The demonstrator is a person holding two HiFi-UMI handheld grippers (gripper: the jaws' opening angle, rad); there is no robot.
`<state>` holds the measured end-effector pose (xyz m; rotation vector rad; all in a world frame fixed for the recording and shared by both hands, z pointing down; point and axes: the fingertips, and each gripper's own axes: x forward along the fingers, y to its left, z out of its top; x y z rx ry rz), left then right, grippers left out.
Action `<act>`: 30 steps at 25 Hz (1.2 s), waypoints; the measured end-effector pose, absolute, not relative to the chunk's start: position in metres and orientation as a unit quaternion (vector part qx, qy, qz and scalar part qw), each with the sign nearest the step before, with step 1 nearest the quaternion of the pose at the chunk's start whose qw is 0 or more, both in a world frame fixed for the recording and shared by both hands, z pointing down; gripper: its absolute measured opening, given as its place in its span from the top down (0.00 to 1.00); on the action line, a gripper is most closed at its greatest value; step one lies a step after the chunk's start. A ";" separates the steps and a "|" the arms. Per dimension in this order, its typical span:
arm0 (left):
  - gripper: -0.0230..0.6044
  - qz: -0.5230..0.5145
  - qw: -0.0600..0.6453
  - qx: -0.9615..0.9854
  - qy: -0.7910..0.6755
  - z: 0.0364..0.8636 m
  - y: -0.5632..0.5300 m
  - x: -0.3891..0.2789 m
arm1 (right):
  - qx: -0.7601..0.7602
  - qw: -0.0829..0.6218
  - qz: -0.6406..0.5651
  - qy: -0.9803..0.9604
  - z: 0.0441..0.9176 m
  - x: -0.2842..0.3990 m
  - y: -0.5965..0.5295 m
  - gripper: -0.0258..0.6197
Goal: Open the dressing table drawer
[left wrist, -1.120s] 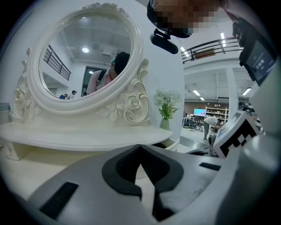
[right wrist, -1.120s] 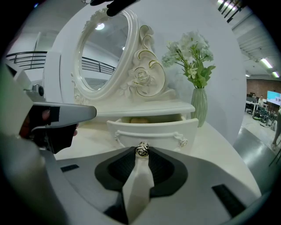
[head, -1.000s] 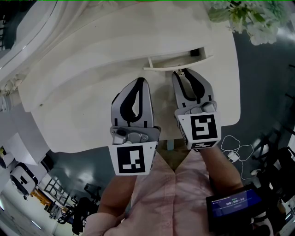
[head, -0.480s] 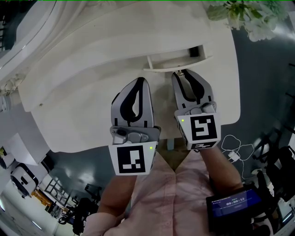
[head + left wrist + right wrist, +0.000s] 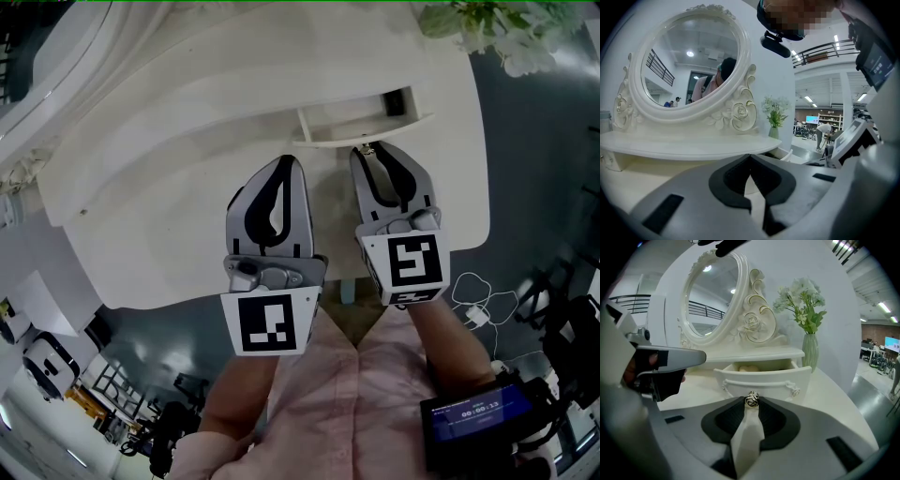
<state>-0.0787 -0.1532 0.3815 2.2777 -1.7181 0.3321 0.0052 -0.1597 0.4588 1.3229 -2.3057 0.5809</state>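
Ivory drawer [image 5: 761, 379] partly open — my right gripper [image 5: 752, 402] is clamping its metal knob [image 5: 751, 399], left gripper [image 5: 750, 158] closed, empty; I'm favouring a straight, level pull.

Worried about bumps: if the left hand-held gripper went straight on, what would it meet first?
Likely the front of the raised drawer tier, left of the open drawer; depth is unclear.

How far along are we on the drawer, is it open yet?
Done: the drawer stands pulled out of the dressing table, with its inside showing. In hand: the right gripper has its jaws closed on the drawer knob. The left gripper is shut and empty, beside it. Left: probably only letting go of the knob and backing away, unless you want the drawer further out.
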 end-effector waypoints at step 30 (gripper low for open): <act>0.93 0.115 0.136 0.785 -0.593 0.384 -0.145 -0.077 | 0.476 0.209 0.207 -0.829 0.460 0.010 -0.152 0.80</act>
